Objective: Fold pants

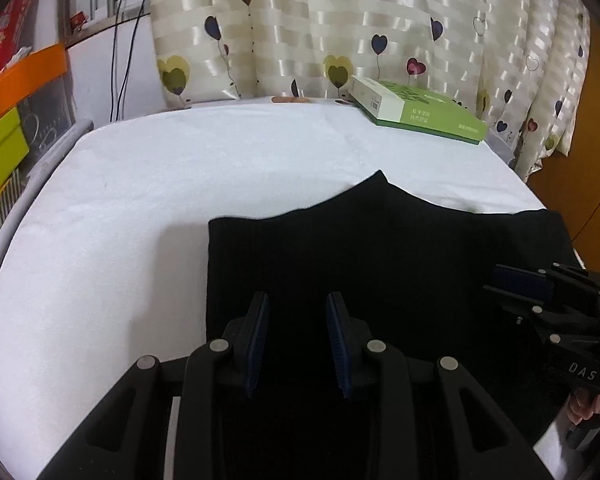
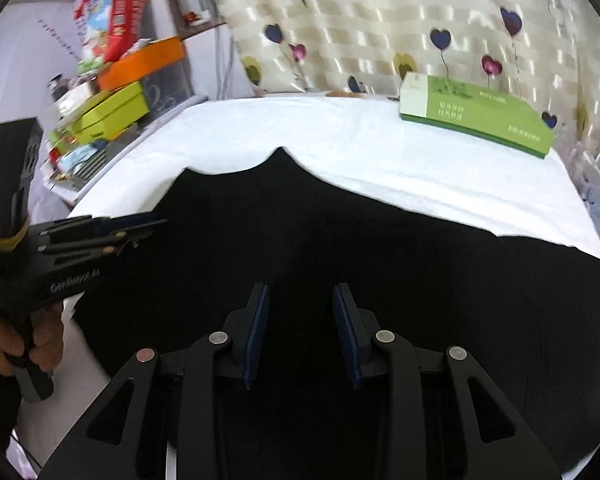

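Left wrist view: the left gripper (image 1: 298,344) hangs over the near part of the black pants (image 1: 380,248), its jaws parted with nothing between the blue pads. The pants lie flat on a white cloth (image 1: 160,200) covering the worktop, toward the right and near side, with one sharp point of fabric reaching toward the far edge. At the right border the right gripper (image 1: 520,282) comes in sideways above the pants' right part; from this angle one cannot tell how its jaws stand. A green box (image 1: 420,114) rests at the far right corner of the worktop, in front of a striped curtain with heart prints (image 1: 340,20). Orange and yellow-green boxes (image 1: 8,120) are stacked off the left side.

Right wrist view: the right gripper (image 2: 302,340) is poised above the middle of the pants (image 2: 380,260), jaws apart and empty. The dark fabric spreads across most of the near worktop, its pointed edge aimed at the far side, the white cloth (image 2: 360,148) showing beyond it. The left gripper (image 2: 132,226) enters from the left at the pants' left edge, held by a hand (image 2: 16,340) on its grip; its fingers lie close together in this blurred side-on look. The green box (image 2: 480,116) sits far right, near the curtain (image 2: 380,20). A pile of coloured boxes (image 2: 112,80) stands at the left.
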{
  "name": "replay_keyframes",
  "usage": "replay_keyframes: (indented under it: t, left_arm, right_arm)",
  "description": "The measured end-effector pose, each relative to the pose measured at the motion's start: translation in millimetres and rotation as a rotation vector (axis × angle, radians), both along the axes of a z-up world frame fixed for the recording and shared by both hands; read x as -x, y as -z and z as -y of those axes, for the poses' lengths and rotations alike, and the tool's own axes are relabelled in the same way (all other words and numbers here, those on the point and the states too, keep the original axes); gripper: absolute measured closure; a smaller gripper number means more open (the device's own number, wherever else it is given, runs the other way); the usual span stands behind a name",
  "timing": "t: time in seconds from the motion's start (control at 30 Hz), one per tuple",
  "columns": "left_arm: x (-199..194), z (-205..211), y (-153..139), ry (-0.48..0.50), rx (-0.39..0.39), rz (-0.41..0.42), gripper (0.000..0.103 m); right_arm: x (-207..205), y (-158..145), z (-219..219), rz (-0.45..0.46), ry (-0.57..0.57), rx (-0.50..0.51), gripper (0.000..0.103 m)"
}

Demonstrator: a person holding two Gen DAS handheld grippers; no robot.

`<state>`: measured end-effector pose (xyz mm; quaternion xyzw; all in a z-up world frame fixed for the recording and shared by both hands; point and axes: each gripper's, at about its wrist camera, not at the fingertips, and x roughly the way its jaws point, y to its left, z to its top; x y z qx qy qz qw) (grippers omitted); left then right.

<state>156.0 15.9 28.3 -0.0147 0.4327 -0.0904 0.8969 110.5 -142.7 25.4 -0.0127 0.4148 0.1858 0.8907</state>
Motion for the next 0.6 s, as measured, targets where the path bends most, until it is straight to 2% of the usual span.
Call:
replay_keyframes:
  t: [0.13,0.23,0.37,0.47,0.6]
  left_arm:
    - [26,-5,-9,-0.022,0.02,0.017,0.071]
    - [53,-3,-11,-0.017,0.032,0.023,0.071]
    - [77,4,0,-0.011,0.032,0.004,0.071]
    - [85,11,-3,-0.022,-0.004,0.021,0.071]
    - [99,15,-10,-0.01,0.023,0.024,0.071]
  right_arm:
    - [35,2,-9,0.016,-0.033,0.041,0.068]
    - [46,14,-13,0.013,-0.045,0.081,0.068]
    - [50,5,-6,0.01,-0.01,0.069,0.068]
    - [63,-3,-4,0.036,-0.013,0.078,0.068]
    - [80,-7,3,0.042,0.001,0.073,0.068]
